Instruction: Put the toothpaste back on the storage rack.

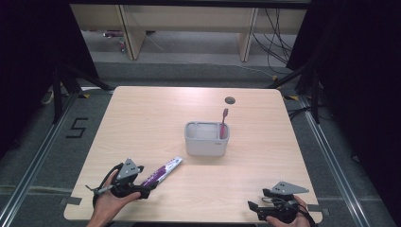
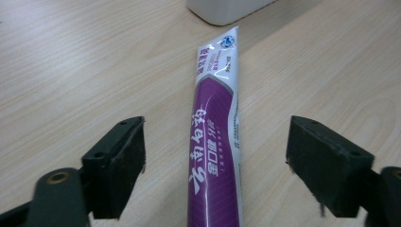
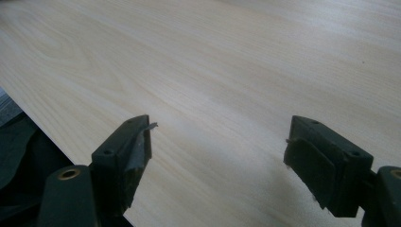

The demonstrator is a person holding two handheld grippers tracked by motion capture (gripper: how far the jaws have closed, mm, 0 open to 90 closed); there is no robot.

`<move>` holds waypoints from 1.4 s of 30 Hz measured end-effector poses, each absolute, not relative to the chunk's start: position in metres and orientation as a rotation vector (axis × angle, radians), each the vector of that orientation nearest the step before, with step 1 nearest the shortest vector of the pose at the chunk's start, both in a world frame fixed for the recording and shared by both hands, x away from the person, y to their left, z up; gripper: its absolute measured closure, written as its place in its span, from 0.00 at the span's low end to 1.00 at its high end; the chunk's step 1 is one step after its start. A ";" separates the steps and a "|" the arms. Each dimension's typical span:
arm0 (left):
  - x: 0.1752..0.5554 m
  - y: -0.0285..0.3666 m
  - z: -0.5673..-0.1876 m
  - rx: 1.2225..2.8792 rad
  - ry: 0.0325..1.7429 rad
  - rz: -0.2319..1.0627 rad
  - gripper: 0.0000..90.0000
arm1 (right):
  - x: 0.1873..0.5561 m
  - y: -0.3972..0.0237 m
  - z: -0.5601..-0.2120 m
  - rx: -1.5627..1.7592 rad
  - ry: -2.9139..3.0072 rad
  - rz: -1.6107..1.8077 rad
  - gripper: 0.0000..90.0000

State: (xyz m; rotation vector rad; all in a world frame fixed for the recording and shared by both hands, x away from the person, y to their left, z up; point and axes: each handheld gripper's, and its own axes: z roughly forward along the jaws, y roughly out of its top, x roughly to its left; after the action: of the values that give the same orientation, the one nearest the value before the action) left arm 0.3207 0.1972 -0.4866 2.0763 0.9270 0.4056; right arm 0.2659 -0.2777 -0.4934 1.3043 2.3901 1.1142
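Left gripper (image 1: 144, 191) jaws wide, straddling toothpaste tube (image 1: 162, 171) lying flat near-left of the holder (image 1: 206, 138), not pinched yet. Center on the tube body, then close. Right gripper (image 1: 254, 208) wide, empty, near-right edge.

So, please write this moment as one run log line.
left gripper: open around toothpaste tube | right gripper: open, nothing held | toothbrush: in holder
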 end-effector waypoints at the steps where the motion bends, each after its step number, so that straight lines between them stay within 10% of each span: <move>1: 0.324 0.197 -0.485 2.086 0.933 0.394 0.26 | 0.266 -0.278 -0.493 1.299 2.386 1.121 0.26; 42: 0.367 0.164 -0.488 2.461 0.902 0.202 0.60 | 0.258 -0.279 -0.490 1.301 2.387 1.122 0.28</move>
State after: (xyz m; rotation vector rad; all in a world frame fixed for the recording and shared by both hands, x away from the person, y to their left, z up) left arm 0.3672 0.1643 -0.4877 2.4608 0.9019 0.2024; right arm 0.2576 -0.2786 -0.4900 1.3009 2.3872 1.1215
